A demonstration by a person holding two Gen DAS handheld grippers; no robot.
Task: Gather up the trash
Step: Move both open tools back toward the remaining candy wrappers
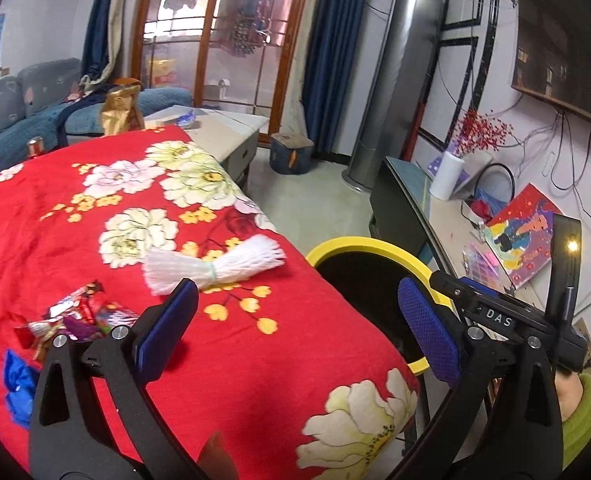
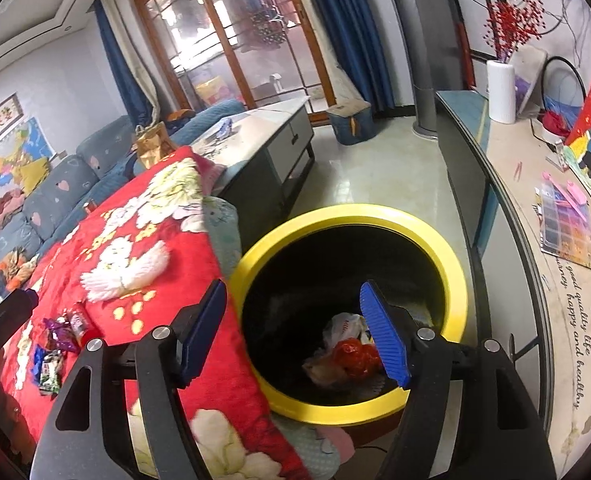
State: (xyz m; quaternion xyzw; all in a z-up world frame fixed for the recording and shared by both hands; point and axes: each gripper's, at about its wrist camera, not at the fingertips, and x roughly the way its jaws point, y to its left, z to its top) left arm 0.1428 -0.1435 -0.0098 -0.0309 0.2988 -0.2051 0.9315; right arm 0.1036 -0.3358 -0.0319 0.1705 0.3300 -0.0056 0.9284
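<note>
"DAS" on the right claw; "good quality life… happy and healthy" on the cabinet top

Ahead of my fingers I see a blue sofa, wood-framed glass doors between blue curtains, a grey coffee table, pale floor, and right, a long sideboard.
</note>
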